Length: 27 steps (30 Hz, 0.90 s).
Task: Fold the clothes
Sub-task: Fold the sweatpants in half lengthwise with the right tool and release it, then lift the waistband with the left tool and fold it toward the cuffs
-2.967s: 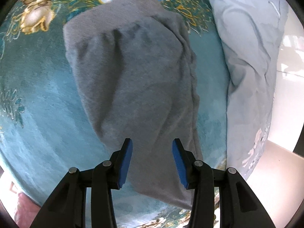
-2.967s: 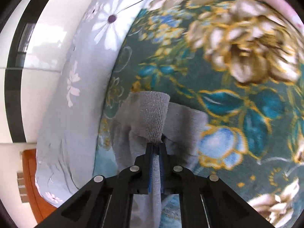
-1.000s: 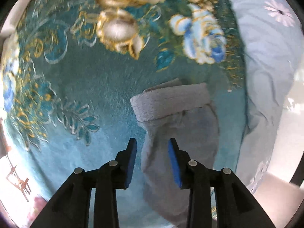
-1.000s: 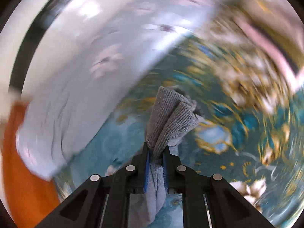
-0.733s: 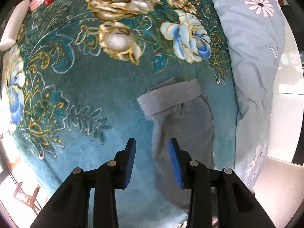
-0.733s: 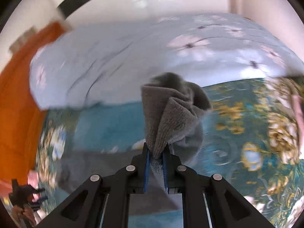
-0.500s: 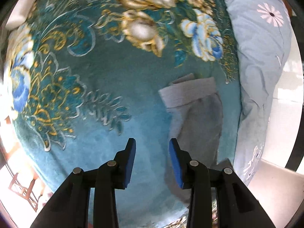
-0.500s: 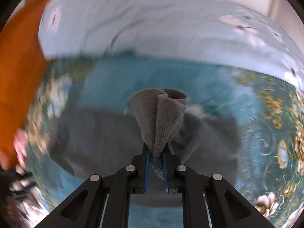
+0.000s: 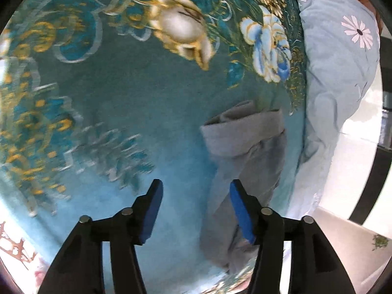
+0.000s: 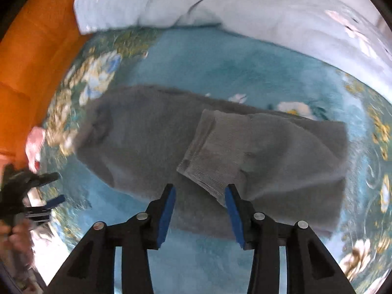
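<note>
Grey garment (image 10: 220, 152) lay flat on the teal floral blanket (image 10: 220, 68), folded over itself, w/ its ribbed cuff (image 10: 210, 156) resting on top of the lower layer, roughly mid-garment. Right gripper (image 10: 199, 196) pointed steeply down just above the garment's near edge; its jaws were opening, blue pads apart, and the cuff's corner sat in the gap but neither pad pressed on it, so nothing was gripped. In the left wrist view the garment (image 9: 245, 161) showed as a long grey strip on the blanket (image 9: 122, 112), a ribbed band at its far end, lying close to the pale blue flowered quilt (image 9: 338, 78) that ran along the blanket's right edge. Left gripper (image 9: 194, 193) hung over bare blanket just beside the garment; its jaws were opening too, fairly wide, w/ the right pad overlapping the garment's edge in view but whether it touched couldn't be told; nothing between the pads but blanket. From the right wrist view the left gripper (image 10: 52, 196) appeared blurred at the blanket's left edge, a hand (image 10: 14, 235) on it. Same quilt (image 10: 245, 9) lay beyond the garment, and an orange surface (image 10: 29, 49) bordered the blanket's far left corner.
</note>
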Tool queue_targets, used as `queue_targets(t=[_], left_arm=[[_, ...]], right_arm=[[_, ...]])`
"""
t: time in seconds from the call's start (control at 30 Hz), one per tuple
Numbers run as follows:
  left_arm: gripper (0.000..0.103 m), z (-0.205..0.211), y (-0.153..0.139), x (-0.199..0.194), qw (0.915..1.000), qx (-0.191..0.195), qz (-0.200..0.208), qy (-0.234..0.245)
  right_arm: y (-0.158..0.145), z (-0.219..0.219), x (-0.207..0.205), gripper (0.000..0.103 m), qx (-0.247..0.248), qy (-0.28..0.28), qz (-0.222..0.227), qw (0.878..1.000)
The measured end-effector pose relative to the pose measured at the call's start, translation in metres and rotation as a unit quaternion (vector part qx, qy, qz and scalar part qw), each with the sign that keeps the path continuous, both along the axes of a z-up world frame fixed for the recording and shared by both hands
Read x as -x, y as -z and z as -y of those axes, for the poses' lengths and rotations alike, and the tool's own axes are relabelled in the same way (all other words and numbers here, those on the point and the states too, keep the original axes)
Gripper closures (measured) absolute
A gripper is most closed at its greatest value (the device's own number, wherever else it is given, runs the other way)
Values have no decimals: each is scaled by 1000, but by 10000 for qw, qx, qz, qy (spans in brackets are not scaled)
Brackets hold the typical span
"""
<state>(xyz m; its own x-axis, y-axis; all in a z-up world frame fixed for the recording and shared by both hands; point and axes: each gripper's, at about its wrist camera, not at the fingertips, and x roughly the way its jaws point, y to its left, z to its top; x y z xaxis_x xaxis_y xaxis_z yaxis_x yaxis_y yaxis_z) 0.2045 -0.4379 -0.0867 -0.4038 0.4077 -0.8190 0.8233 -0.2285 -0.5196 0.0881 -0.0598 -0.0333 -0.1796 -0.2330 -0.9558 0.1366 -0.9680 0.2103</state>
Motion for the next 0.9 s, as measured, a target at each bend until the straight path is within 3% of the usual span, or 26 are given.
queue_targets(t=[0.2, 0.43, 0.5, 0.53, 0.57, 0.67, 0.9], left_arm=[[39, 3, 34, 37, 9998, 26, -187, -59], [39, -2, 65, 54, 9977, -339, -373, -451], [49, -3, 67, 55, 9962, -413, -492, -596], [61, -4, 68, 56, 9952, -450, -551, -668], [69, -5, 65, 58, 9956, -402, -561, -640], [81, -6, 57, 65, 9966, -251, -573, -530], [87, -10, -5, 74, 9958, 403, -814, -126]], right_arm=[[-35, -51, -30, 53, -166, 533, 145, 9983], [-47, -86, -62, 53, -528, 955, 454, 9930], [-49, -87, -64, 53, -549, 994, 485, 9924], [-52, -87, -64, 53, -558, 989, 483, 9924], [-54, -85, -63, 53, -565, 950, 464, 9928], [-61, -78, -58, 53, -557, 806, 377, 9945], [-72, -63, -46, 53, -305, 611, 181, 9975]])
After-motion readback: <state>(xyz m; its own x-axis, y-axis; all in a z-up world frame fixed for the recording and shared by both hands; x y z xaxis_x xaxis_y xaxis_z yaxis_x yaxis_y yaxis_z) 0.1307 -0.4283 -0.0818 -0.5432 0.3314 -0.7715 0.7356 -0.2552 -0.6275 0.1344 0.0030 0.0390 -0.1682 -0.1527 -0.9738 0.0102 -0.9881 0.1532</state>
